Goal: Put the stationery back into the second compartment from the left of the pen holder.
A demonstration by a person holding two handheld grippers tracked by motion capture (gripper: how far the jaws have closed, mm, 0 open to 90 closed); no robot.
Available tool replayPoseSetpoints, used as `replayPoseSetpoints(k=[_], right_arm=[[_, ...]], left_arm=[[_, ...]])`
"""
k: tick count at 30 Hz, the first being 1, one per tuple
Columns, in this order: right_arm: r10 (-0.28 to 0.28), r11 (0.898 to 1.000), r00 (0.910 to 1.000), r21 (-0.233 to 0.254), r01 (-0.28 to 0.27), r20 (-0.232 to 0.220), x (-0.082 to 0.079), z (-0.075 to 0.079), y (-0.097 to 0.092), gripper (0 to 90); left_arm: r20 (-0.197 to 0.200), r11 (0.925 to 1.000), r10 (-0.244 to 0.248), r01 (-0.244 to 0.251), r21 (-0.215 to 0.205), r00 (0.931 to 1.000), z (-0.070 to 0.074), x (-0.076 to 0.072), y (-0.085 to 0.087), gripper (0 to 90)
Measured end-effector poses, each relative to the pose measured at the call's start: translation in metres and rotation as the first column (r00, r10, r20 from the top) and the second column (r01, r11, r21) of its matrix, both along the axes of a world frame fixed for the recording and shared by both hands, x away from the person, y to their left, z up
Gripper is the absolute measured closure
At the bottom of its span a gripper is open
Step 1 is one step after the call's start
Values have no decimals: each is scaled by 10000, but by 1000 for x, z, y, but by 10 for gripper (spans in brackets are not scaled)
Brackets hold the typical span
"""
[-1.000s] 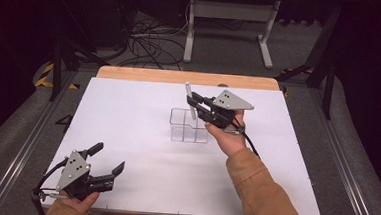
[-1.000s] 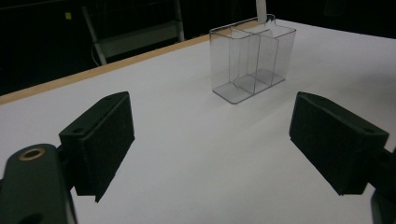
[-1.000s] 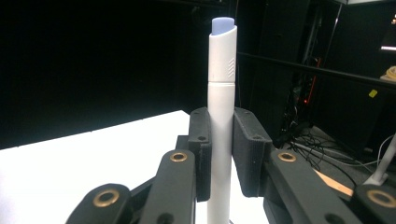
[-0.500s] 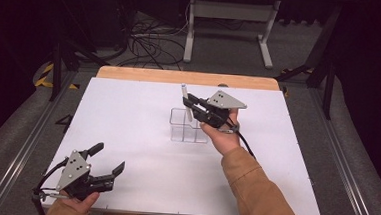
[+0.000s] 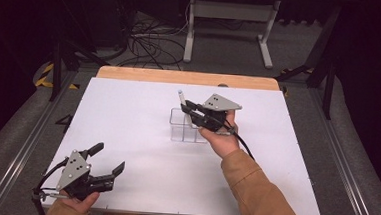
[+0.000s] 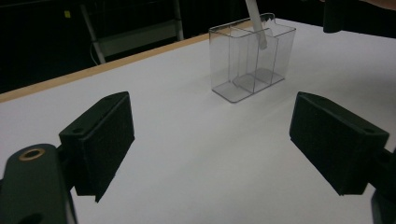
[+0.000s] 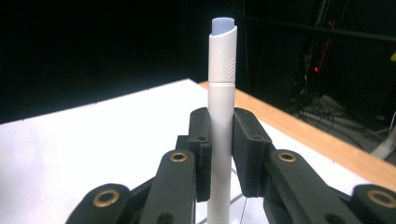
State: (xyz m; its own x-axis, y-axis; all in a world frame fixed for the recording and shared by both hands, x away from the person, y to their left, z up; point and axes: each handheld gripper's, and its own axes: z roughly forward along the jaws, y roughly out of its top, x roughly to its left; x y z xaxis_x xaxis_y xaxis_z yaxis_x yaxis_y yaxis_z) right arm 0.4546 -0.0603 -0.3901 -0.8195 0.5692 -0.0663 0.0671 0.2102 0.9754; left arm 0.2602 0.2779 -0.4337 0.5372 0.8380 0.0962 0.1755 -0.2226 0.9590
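Clearly, grip: your right hand-held gripper [image 7: 219, 154] was clamped on the pen [image 7: 220, 116].
Left: your left hand-held gripper [image 6: 210, 144] stood apart.
Risk: tilted pen could have caught the holder [image 5: 187, 126] rim, tipping it.

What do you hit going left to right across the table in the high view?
Left tongs, open, near the front-left corner → clear plastic holder → white pen, gripped by the right tongs over the holder → the hand holding them.

Hand-held grippers and sleeve.
Black two-jaw grippers, left gripper [image 5: 106, 162] and right gripper [image 5: 187, 107], are fitted with grey triangular plates, brass-coloured screws and black cables; a tan sleeve [image 5: 253, 191] is worn.
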Motion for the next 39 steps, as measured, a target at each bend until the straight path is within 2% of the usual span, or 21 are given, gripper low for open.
replayPoseSetpoints(k=[8,14,15,17,20,21,22,25,26,32,39], right_arm=[[-179,9992,9996,-349,172,-211,0,-2,-1,783],[-326,9982,9978,-527,296,-569,-1,-5,-4,777],[-421,9973,9972,-633,382,-618,0,-5,-4,746],[-616,9956,9958,-753,565,-670,0,-6,-5,609],[-785,9931,9958,-908,741,-461,0,-4,-7,508],[-896,9920,9955,-921,863,-320,-2,-2,-7,434],[-896,9920,9955,-921,863,-320,-2,-2,-7,434],[-816,9938,9965,-769,799,-198,-6,2,-8,321],[-749,9947,9972,-708,744,-42,-10,5,-8,257],[-507,9977,9986,-436,511,115,-20,15,-10,169],[-253,9995,9996,-185,256,153,-27,23,-11,146]], left_arm=[[-1,10000,-17,17,50,10000,0,0,0,148],[10,9999,-41,41,97,10000,0,1,0,148],[9,9999,-43,43,100,10000,0,1,0,148],[-12,10000,-45,45,87,10000,0,1,0,148],[-20,9999,-42,42,101,10000,0,1,-1,148],[-26,10000,-26,27,82,10000,0,1,-1,148],[-26,10000,-24,24,80,10000,0,1,-1,148],[-27,10000,-16,16,87,10000,0,1,-1,147],[-29,10000,-10,11,87,10000,0,1,-1,147],[-16,10000,28,-28,83,10000,0,0,0,147],[-29,10000,54,-54,-15,10000,0,0,0,146]])
